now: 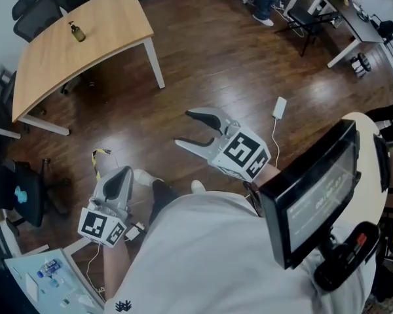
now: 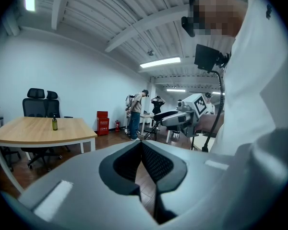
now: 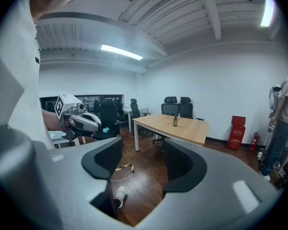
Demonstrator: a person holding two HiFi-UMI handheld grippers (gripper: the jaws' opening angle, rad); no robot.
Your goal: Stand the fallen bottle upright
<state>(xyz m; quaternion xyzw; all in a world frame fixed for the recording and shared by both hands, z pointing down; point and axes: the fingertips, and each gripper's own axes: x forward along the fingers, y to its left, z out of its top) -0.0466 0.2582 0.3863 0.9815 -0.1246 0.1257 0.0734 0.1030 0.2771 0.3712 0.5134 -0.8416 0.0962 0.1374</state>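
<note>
At the far left, a wooden table [image 1: 111, 18] is standing on the dark wood floor [image 1: 216, 57]. The bottle [image 1: 76, 31] is sitting upright on it, close to the far edge where two black office chairs [image 1: 42, 5] are tucked in. It is about midway along that edge and well apart from both grippers. Nearer the person, the left gripper [image 1: 121, 174] is hanging low beside the white-shirted body, its claw pressed together with the tips meeting and nothing caught in it. A strip of yellow-and-black tape [image 1: 99, 154] is lying on the floor just beyond it. To the right, the right gripper [image 1: 185, 128] is pointing roughly toward the table with its claw spread wide and empty, and only floor is showing through the gap. Farther right, a white adapter [image 1: 280, 107] is lying on the floor, and a dark screen [image 1: 314, 195] is jutting out at the person's chest.
</note>
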